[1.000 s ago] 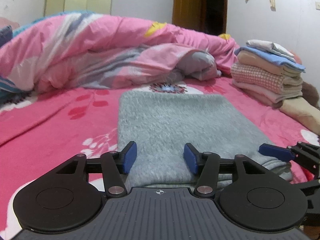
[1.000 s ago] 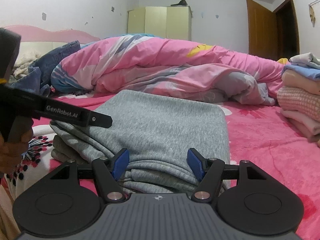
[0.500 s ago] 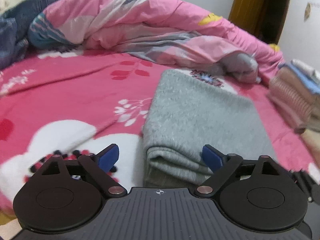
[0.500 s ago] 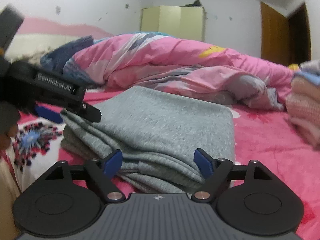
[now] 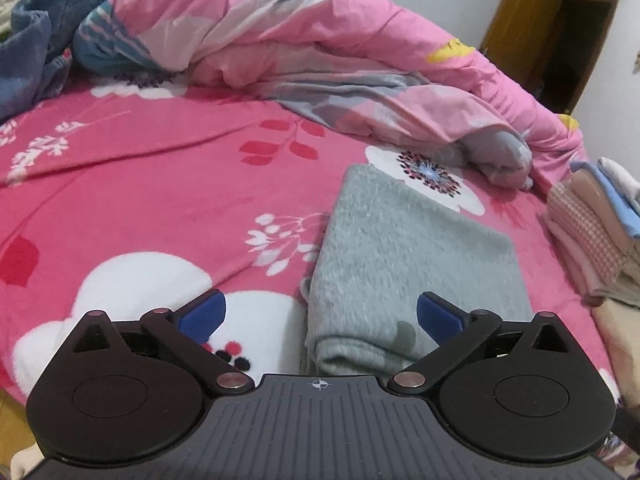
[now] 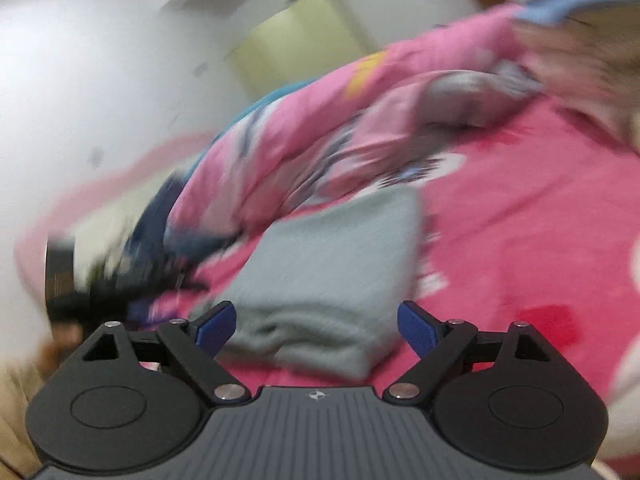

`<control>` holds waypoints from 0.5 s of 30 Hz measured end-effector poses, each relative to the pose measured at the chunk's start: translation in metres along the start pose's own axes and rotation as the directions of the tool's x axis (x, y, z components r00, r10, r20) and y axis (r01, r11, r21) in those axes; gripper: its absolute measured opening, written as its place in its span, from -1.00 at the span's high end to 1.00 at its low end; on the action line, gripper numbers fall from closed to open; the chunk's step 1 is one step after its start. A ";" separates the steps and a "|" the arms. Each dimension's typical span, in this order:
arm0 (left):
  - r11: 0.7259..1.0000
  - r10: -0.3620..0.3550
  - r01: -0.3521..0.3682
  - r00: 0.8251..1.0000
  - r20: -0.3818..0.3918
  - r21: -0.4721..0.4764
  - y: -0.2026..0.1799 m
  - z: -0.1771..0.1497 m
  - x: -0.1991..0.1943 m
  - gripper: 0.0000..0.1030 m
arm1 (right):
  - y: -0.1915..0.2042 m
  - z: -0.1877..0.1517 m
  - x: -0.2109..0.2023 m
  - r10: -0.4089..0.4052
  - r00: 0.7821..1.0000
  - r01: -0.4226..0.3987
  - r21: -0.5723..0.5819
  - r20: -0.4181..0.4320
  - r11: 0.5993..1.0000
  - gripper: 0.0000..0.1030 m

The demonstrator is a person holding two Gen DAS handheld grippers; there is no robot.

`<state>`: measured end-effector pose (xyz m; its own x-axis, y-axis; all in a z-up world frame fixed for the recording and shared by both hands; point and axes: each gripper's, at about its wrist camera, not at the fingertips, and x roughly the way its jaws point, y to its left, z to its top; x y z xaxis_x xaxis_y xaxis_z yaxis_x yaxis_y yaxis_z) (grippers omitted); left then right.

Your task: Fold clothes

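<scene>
A folded grey fleece garment (image 5: 404, 264) lies flat on the pink flowered bedsheet (image 5: 168, 184). My left gripper (image 5: 318, 316) hovers above its near folded edge with its jaws opening wide; the blue pads touch nothing. In the blurred, tilted right wrist view the same grey garment (image 6: 320, 280) sits ahead of my right gripper (image 6: 316, 328), whose jaws are also opening, clear of the cloth. The other gripper shows as a dark smear (image 6: 104, 284) at the left of that view.
A crumpled pink quilt (image 5: 304, 52) runs across the back of the bed, with blue jeans (image 5: 44, 36) at the far left. A stack of folded clothes (image 5: 596, 232) stands at the right. A brown door (image 5: 516, 28) and a pale cabinet (image 6: 304, 40) lie beyond.
Both grippers opened and let go of the grey garment, which stays folded on the bed. The left one rose and rolled, showing more sheet; the right one swung and rolled sharply, blurring its view.
</scene>
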<state>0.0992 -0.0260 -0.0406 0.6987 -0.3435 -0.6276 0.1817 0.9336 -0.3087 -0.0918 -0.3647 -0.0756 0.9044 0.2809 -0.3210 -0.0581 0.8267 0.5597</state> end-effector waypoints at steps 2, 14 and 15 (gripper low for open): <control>1.000 0.013 -0.012 1.000 -0.015 0.011 -0.001 0.003 0.007 -0.99 | -0.019 0.013 0.001 -0.014 1.000 0.014 0.095 0.000 0.995 -0.90; 0.995 0.046 -0.040 0.996 -0.073 0.088 -0.007 0.004 0.037 -1.00 | -0.025 0.036 0.074 -0.080 0.968 0.128 0.196 -0.236 0.972 -1.00; 0.996 0.037 -0.031 0.997 -0.073 0.087 -0.006 0.005 0.038 -1.00 | -0.026 0.035 0.078 -0.101 0.960 0.157 0.201 -0.263 0.967 -1.00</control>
<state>0.1281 -0.0445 -0.0591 0.6524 -0.3152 -0.6893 0.2199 0.9490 -0.2259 -0.0045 -0.3812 -0.0883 0.7627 0.3144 -0.5652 0.1706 0.7452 0.6447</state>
